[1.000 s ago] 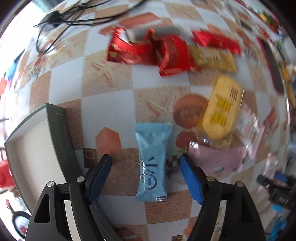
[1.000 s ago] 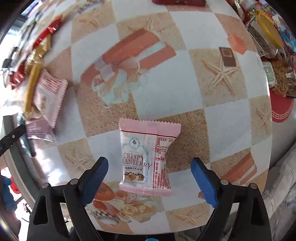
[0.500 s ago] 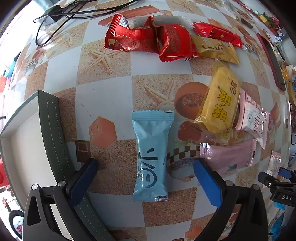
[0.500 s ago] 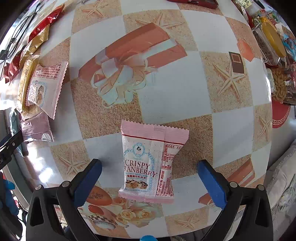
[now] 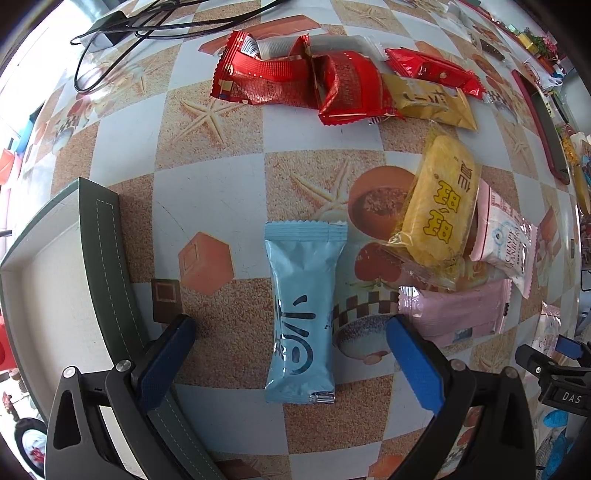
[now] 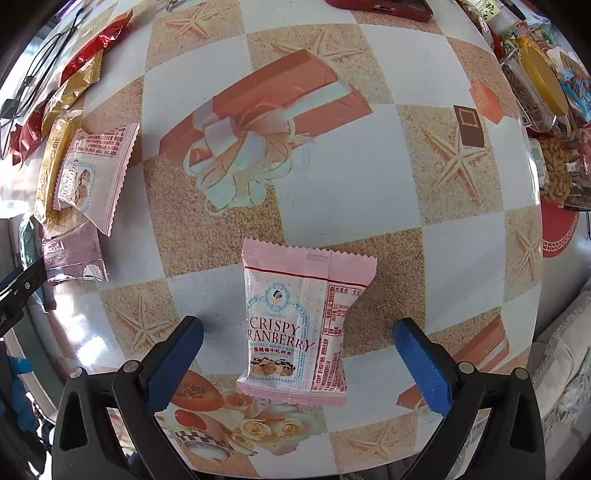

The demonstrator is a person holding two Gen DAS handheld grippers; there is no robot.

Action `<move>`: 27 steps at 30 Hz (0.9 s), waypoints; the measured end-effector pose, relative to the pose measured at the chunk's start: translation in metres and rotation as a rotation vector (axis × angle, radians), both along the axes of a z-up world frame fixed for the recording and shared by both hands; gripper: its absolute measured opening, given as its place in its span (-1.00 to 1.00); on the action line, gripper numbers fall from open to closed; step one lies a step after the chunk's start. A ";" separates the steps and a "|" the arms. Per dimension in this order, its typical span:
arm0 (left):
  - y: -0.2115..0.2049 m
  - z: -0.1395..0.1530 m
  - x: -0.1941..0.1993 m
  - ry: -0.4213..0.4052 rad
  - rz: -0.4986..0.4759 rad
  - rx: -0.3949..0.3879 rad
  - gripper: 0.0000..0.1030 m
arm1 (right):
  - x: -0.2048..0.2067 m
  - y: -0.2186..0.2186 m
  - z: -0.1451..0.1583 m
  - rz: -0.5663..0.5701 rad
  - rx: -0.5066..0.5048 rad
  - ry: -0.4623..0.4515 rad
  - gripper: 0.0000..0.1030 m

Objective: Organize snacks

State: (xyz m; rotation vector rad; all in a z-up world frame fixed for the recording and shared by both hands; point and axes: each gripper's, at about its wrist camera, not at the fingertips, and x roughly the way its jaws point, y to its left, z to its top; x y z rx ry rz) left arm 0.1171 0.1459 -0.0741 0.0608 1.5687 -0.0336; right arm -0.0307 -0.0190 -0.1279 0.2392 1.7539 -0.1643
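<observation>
Left gripper (image 5: 291,360): black frame, blue pads, pointing down at the table, jaws spread wide and gripping nothing. I see a light blue foil snack packet (image 5: 301,314) lying flat between the pads, clear of both, its long side running near to far.

Right gripper (image 6: 295,363): same build, jaws likewise released and wide. A pink "Crispy Cranberry" wrapper (image 6: 299,325) lies flat between its pads, touching neither.

Around the blue packet I list:
- a dark green tray with a pale inside (image 5: 107,258), at the left, its rim passing under the left pad;
- a clear-wrapped yellow cake (image 5: 441,206), right and farther off, overlapping a second pink cranberry packet (image 5: 508,240);
- a plain mauve-pink sachet (image 5: 454,310), just right of the right pad;
- a far row of two red foil packets (image 5: 306,81), a slimmer red one (image 5: 436,72) and a gold one (image 5: 432,101);
- black cables (image 5: 147,26), far left.

All lie on a checked tablecloth printed with starfish (image 6: 406,177). In the right wrist view, jars and bags of nuts (image 6: 554,170) crowd the right edge.
</observation>
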 end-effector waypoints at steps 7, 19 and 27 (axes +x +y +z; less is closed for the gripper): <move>-0.003 0.000 -0.002 0.031 -0.001 0.010 0.93 | -0.004 0.003 0.001 0.009 -0.004 0.007 0.95; -0.026 0.030 -0.005 0.012 -0.085 -0.089 -0.51 | -0.012 0.011 0.033 0.032 0.065 -0.064 -0.24; -0.006 0.076 -0.014 -0.091 -0.063 -0.161 -0.51 | -0.001 0.045 0.065 0.096 0.134 -0.128 -0.24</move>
